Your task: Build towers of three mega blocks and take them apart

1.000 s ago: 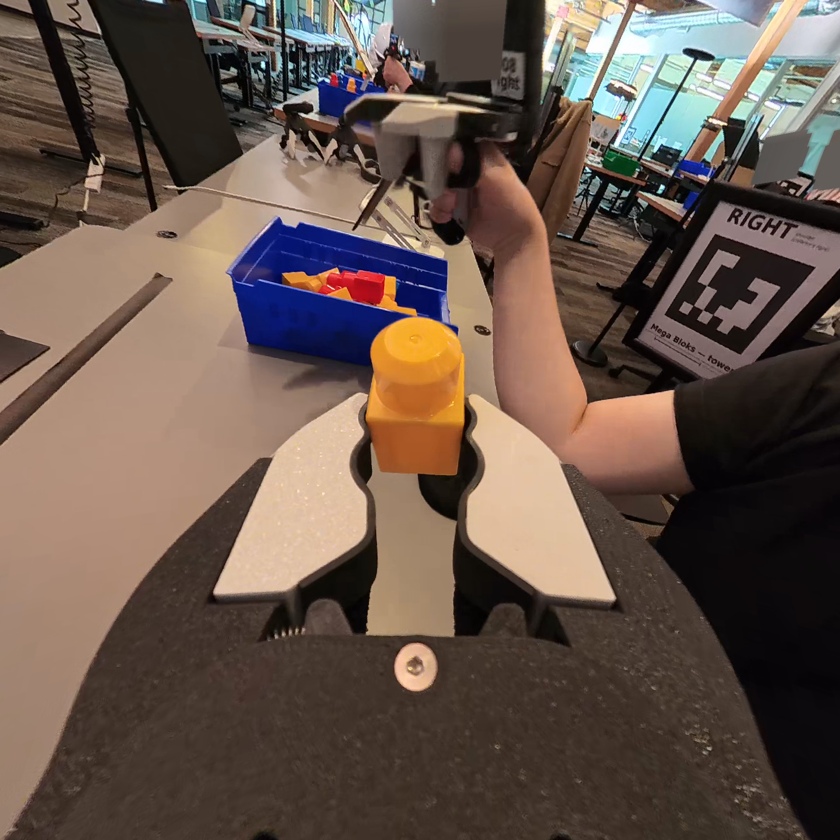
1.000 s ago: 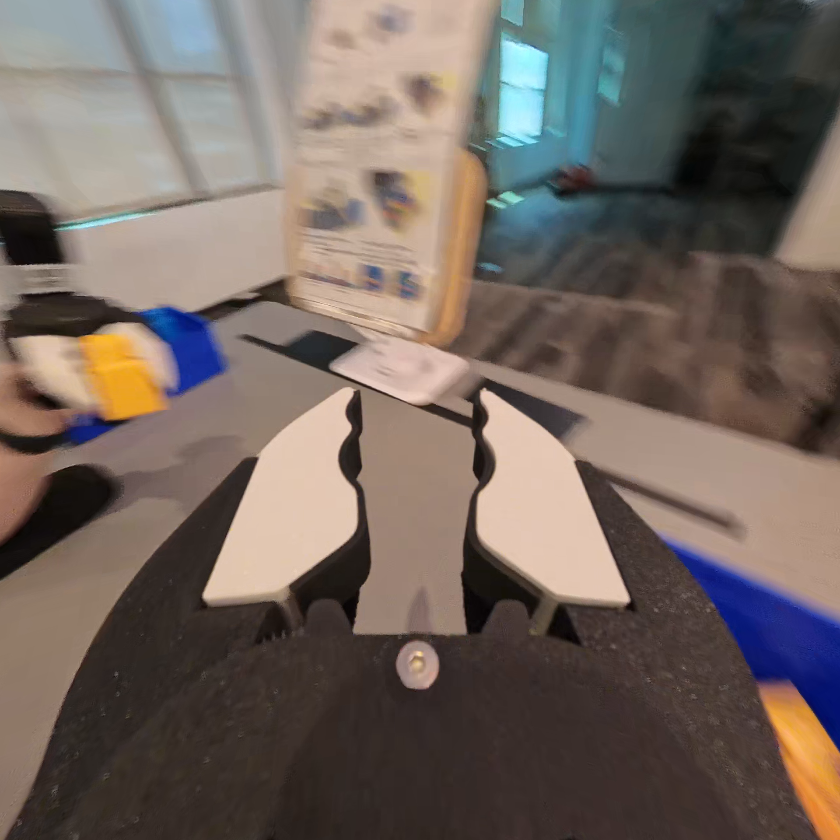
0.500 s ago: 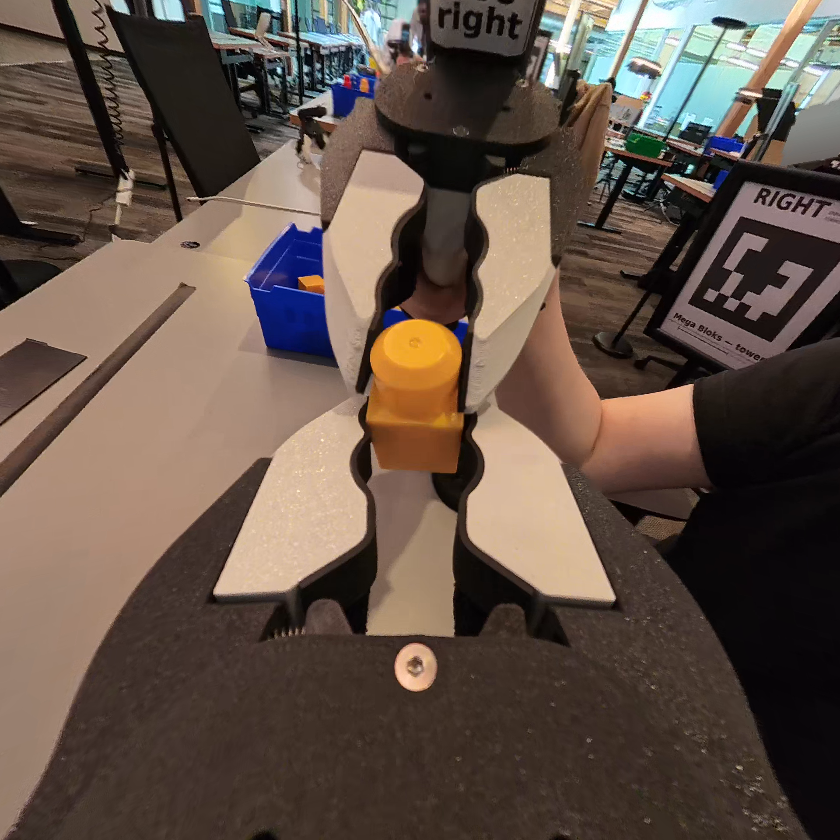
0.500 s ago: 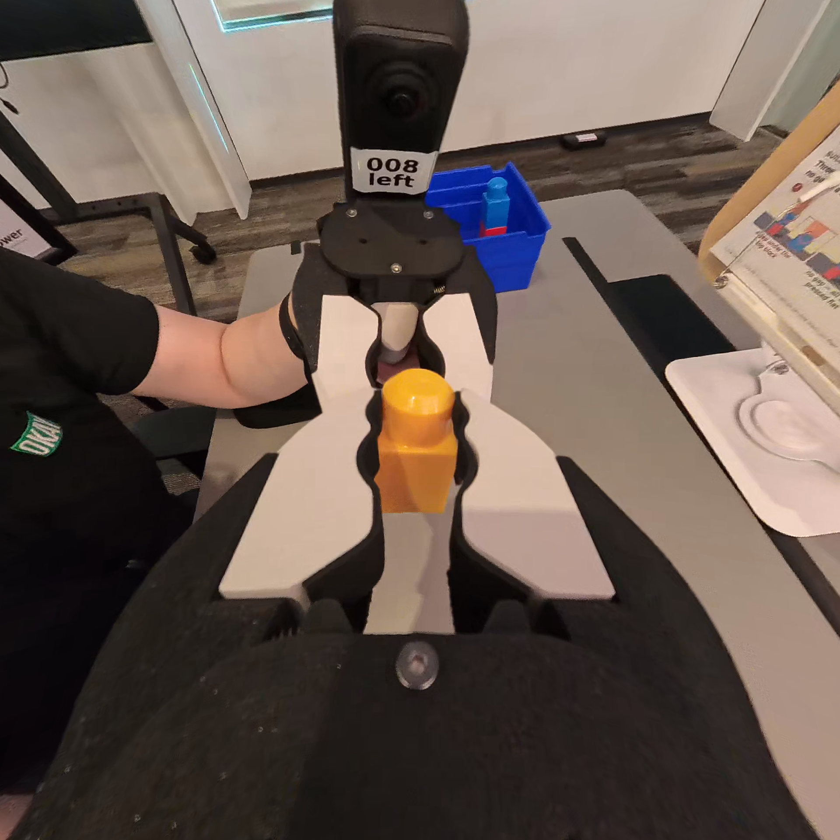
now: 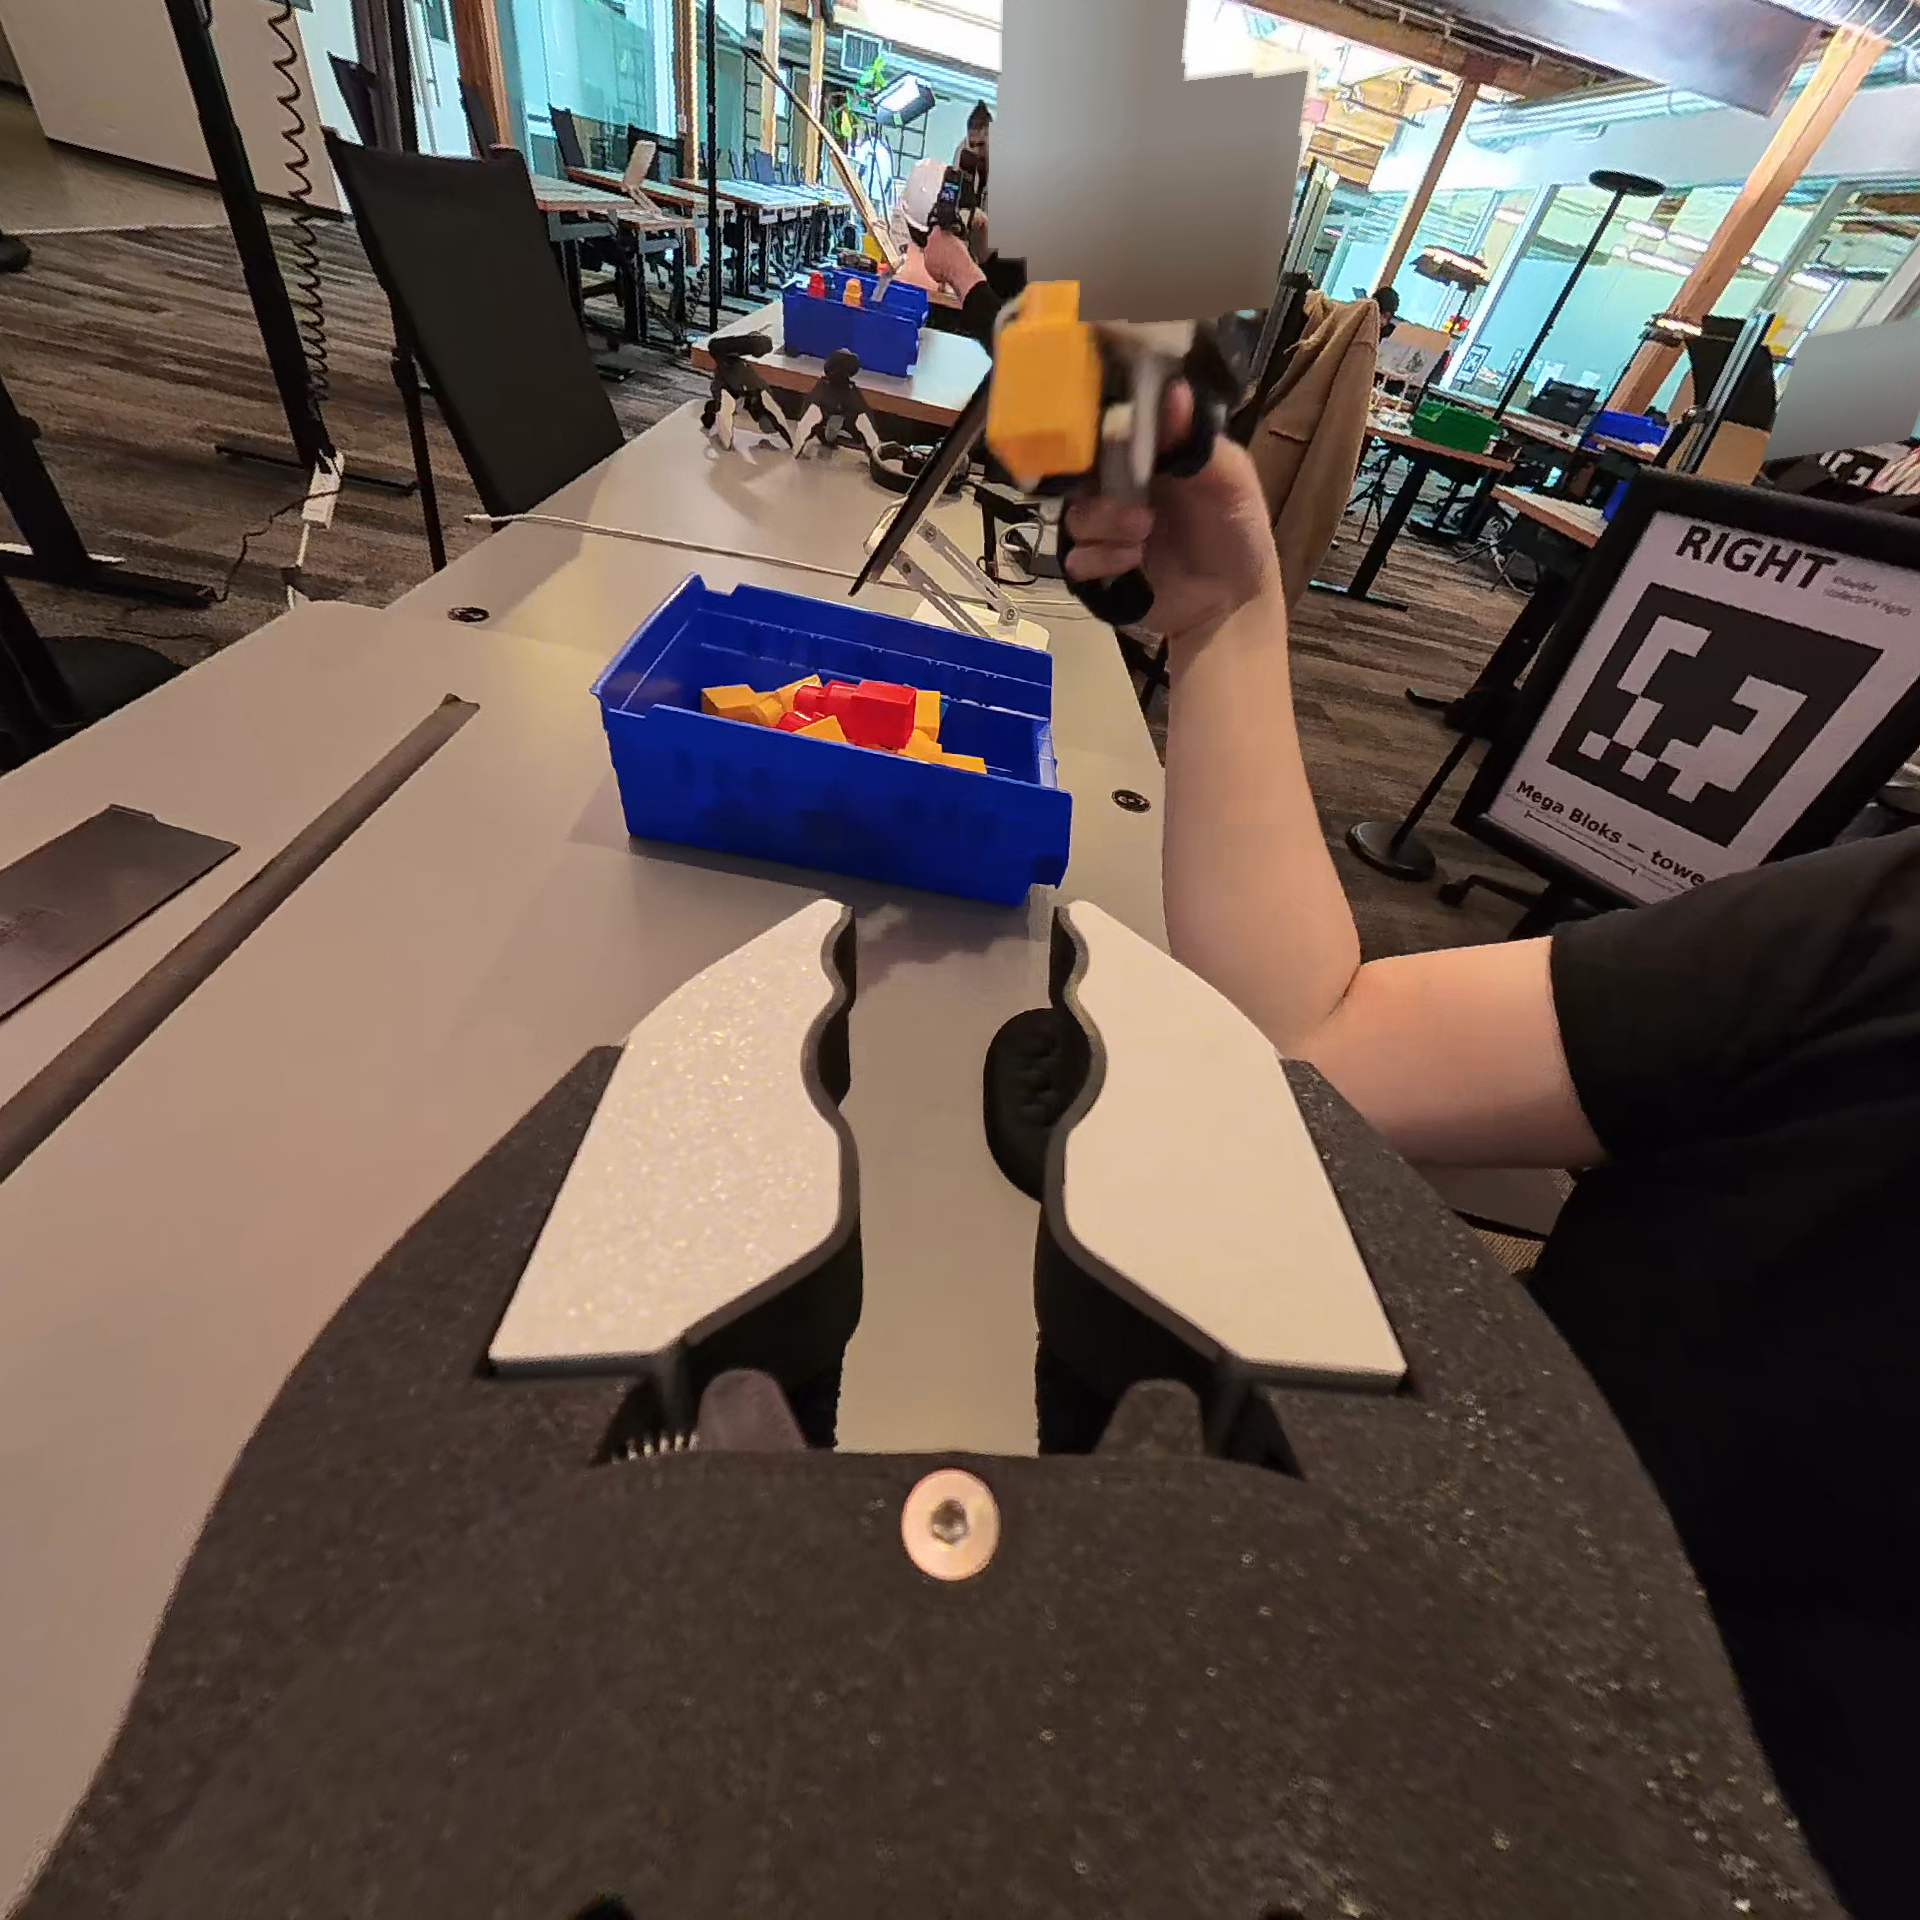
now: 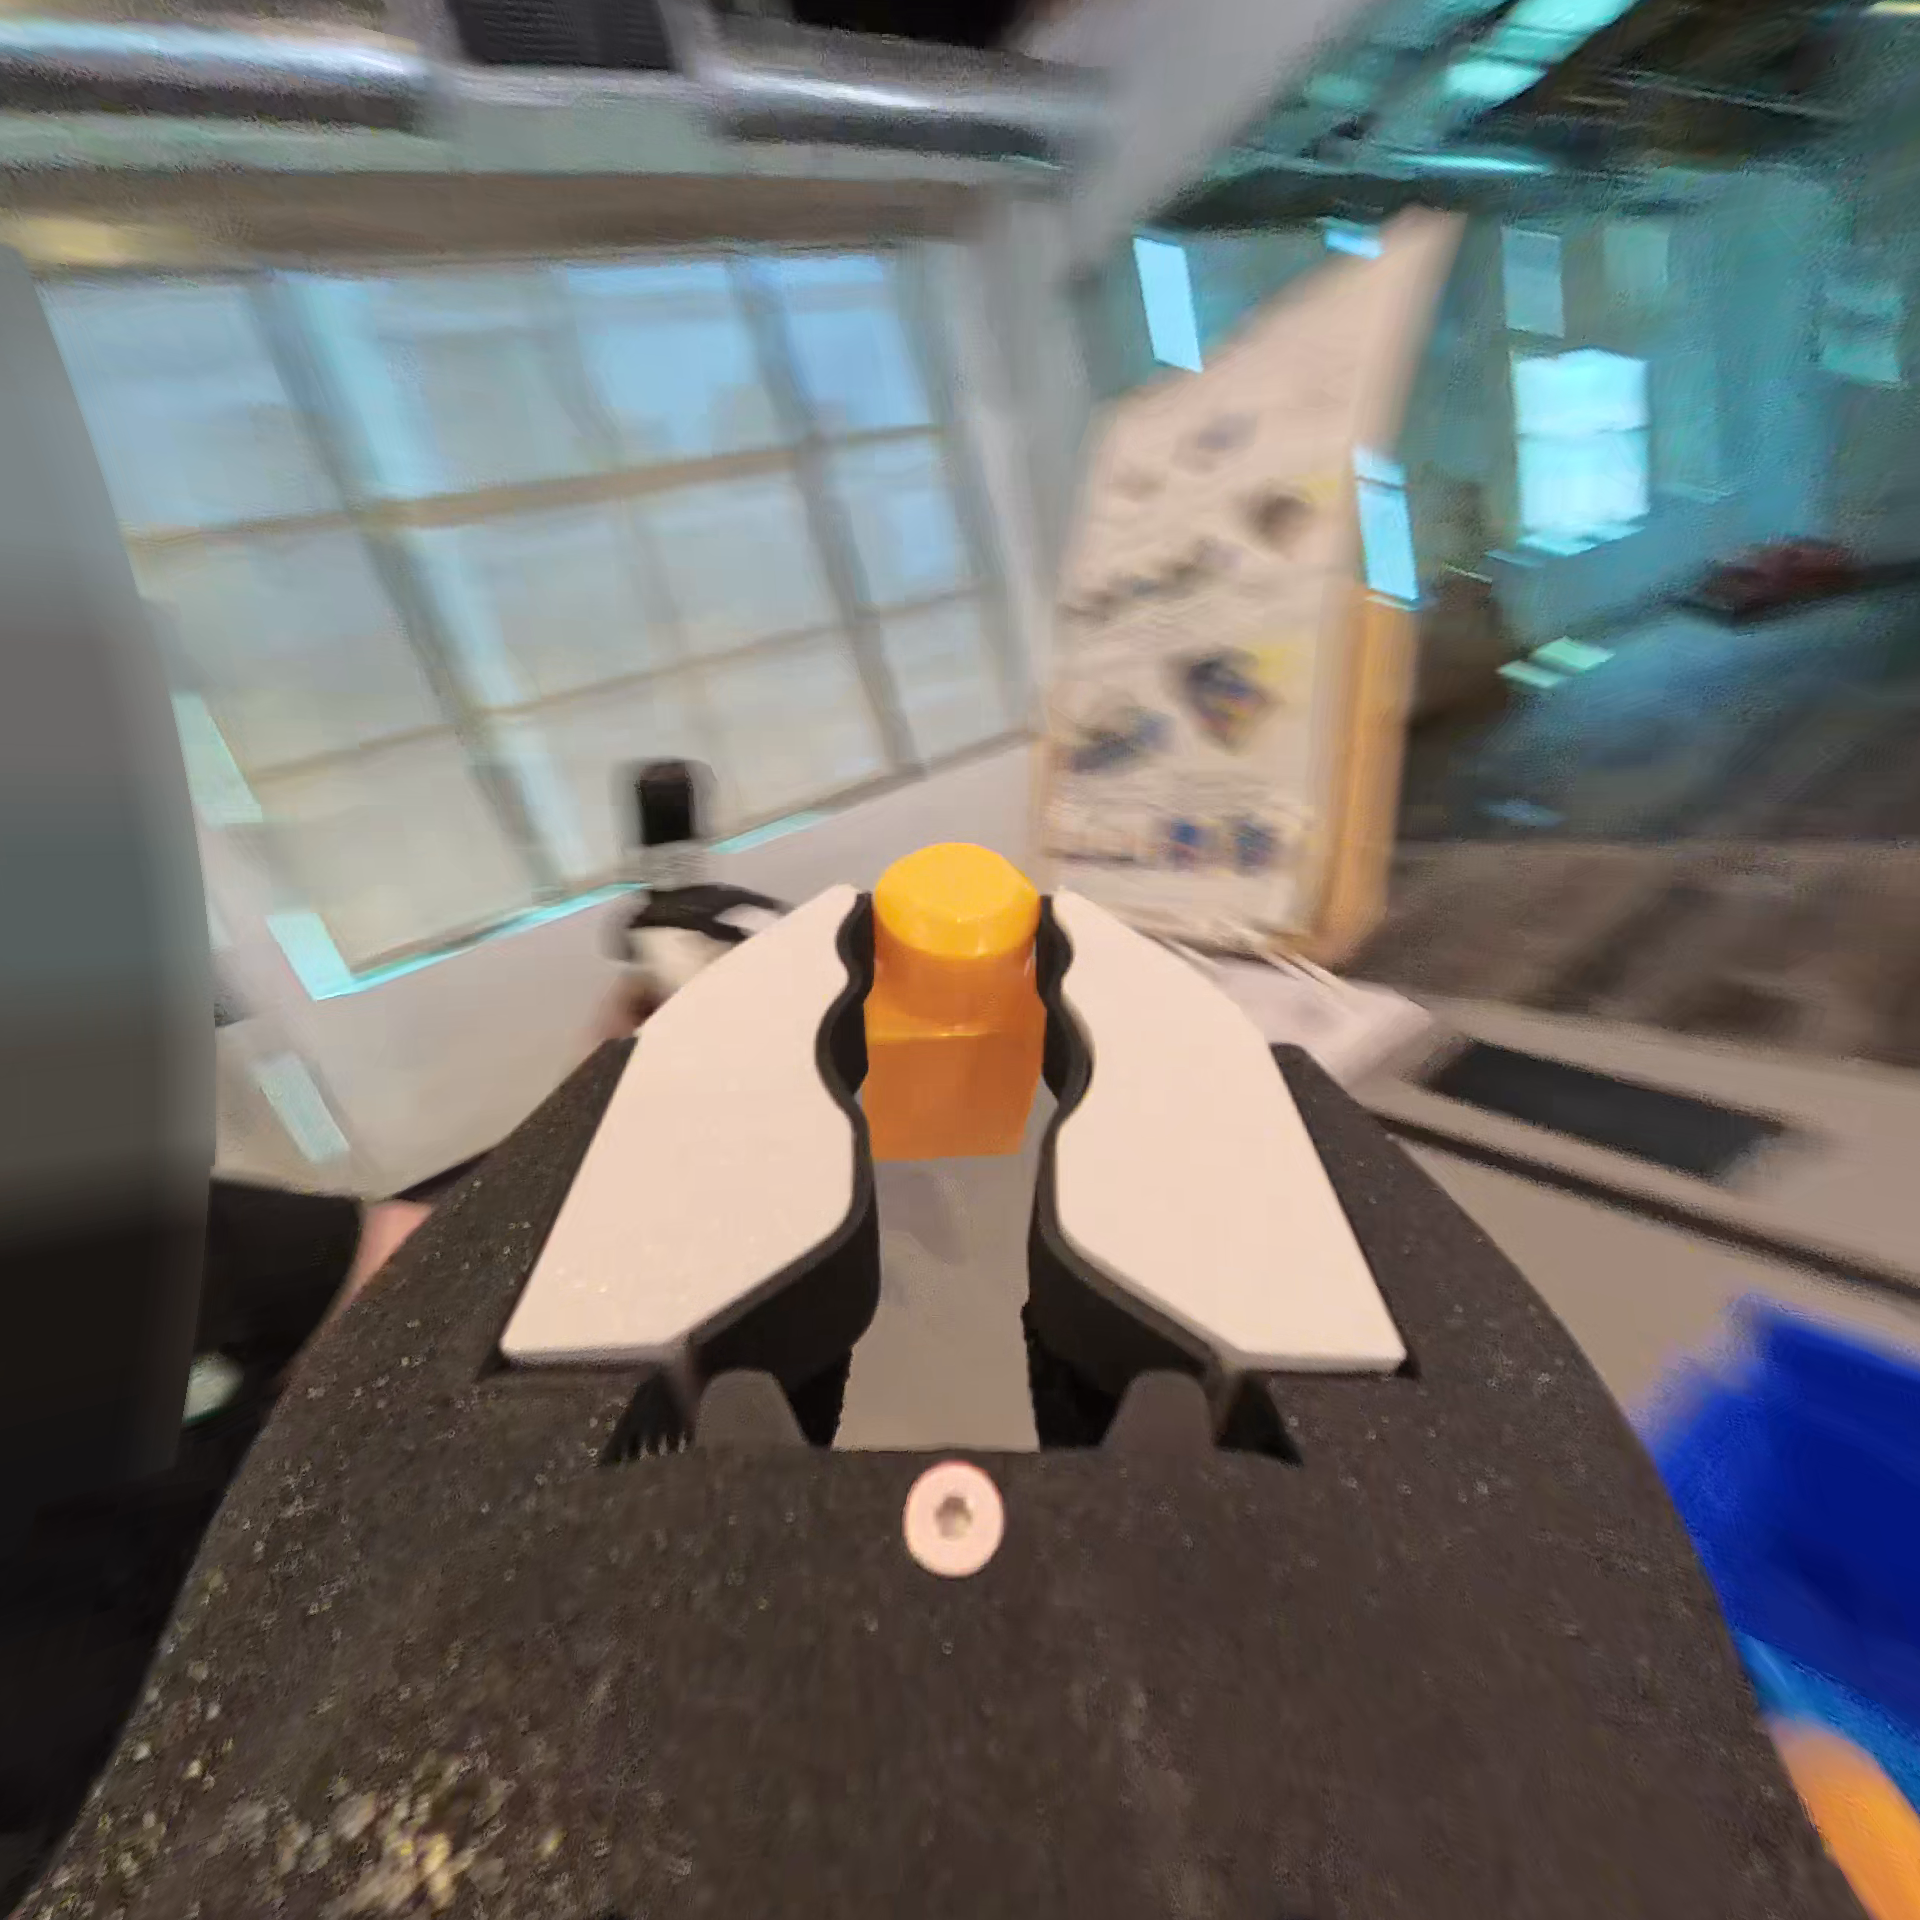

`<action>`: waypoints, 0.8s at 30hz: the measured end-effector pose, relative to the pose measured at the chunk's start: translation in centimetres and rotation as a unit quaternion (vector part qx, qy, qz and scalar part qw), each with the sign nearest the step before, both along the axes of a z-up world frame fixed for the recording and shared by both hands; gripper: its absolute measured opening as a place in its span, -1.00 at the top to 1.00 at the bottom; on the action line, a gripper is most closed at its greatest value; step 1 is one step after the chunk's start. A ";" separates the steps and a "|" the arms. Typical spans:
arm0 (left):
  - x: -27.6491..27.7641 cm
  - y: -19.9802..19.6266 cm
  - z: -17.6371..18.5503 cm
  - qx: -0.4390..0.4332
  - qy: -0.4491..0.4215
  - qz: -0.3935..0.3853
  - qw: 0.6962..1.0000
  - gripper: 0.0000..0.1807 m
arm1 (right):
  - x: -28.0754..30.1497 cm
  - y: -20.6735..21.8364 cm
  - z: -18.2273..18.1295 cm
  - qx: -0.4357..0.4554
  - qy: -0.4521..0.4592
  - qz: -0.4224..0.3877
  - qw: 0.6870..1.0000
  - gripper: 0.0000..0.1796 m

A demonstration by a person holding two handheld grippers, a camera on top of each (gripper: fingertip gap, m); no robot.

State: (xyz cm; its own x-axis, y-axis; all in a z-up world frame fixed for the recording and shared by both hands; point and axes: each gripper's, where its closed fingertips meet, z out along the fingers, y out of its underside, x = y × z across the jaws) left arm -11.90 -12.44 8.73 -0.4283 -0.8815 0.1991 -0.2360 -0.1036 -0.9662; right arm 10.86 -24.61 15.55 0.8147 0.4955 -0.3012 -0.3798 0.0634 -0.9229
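My right gripper point(image 6: 951, 935) is shut on an orange block point(image 6: 951, 1029), both pads pressed on its sides. In the left wrist view that gripper point(image 5: 1081, 405) is raised above the table with the orange block point(image 5: 1044, 400) in it. My left gripper point(image 5: 951, 925) is open and empty, low over the grey table point(image 5: 312, 1039), just in front of a blue bin point(image 5: 831, 821). The bin holds several orange and red blocks point(image 5: 862, 712).
A sign with a black and white marker point(image 5: 1704, 717) stands at the right. A person's forearm point(image 5: 1257, 831) rises beside the bin. A blue bin edge point(image 6: 1808, 1507) shows at the lower right of the blurred right wrist view. A dark slot point(image 5: 239, 935) runs along the table's left.
The orange block passed from my left gripper to my right one. The right gripper closed on it and lifted it up and away to the right. My left gripper stays open, now empty.
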 end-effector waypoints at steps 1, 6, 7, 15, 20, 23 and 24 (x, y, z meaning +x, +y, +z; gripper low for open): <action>0.0 0.0 0.0 -0.003 0.000 -0.002 1.000 0.62 | 2.8 0.1 -2.4 -0.055 0.002 -0.072 0.996 0.68; 0.1 -0.3 -0.5 0.001 0.008 -0.006 1.000 0.64 | 14.9 -2.3 -17.3 -0.380 0.007 -0.330 0.864 0.68; 0.2 -0.4 -0.6 0.003 0.010 -0.008 1.000 0.64 | 15.1 -2.0 -17.9 -0.376 0.004 -0.321 0.869 0.67; 0.5 -0.4 -1.4 0.005 0.024 -0.010 1.000 0.65 | 15.6 -0.8 -16.2 -0.343 -0.030 -0.353 0.870 0.49; -0.1 1.0 -1.0 0.035 0.024 0.026 0.999 0.65 | 13.8 0.3 -13.1 -0.301 -0.068 -0.344 0.887 0.49; -1.2 3.3 -0.1 0.082 0.020 0.095 0.992 0.65 | 11.8 1.6 -11.1 -0.281 -0.128 -0.327 0.893 0.49; -1.9 4.2 0.4 0.099 0.020 0.123 0.987 0.65 | 10.9 2.1 -10.4 -0.274 -0.147 -0.320 0.895 0.49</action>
State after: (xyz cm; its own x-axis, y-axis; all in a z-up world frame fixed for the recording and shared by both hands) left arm -13.79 -8.23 9.10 -0.1927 -0.9810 0.0239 -0.2648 0.0286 -0.9639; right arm 21.81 -22.53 5.14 0.9630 -0.2566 -0.0821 -0.1629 -0.3119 -0.9360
